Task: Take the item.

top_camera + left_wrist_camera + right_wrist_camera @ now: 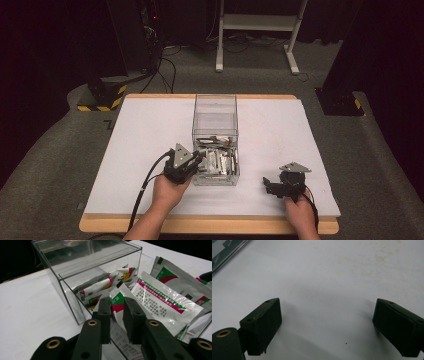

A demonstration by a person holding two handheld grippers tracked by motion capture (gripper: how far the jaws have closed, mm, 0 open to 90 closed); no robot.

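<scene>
A clear plastic box stands in the middle of the white table, with several foil sachets heaped in its near end. My left gripper reaches into that heap from the left. In the left gripper view its jaws stand a little apart on either side of one white sachet with a green and pink band; I see no firm pinch. My right gripper rests low over the bare table to the right of the box. Its jaws are wide apart with nothing between them.
More sachets lie fanned out to the right of the left jaws, in front of the box's clear wall. Beyond the table are a white stand, cables on the floor and a yellow-black striped base.
</scene>
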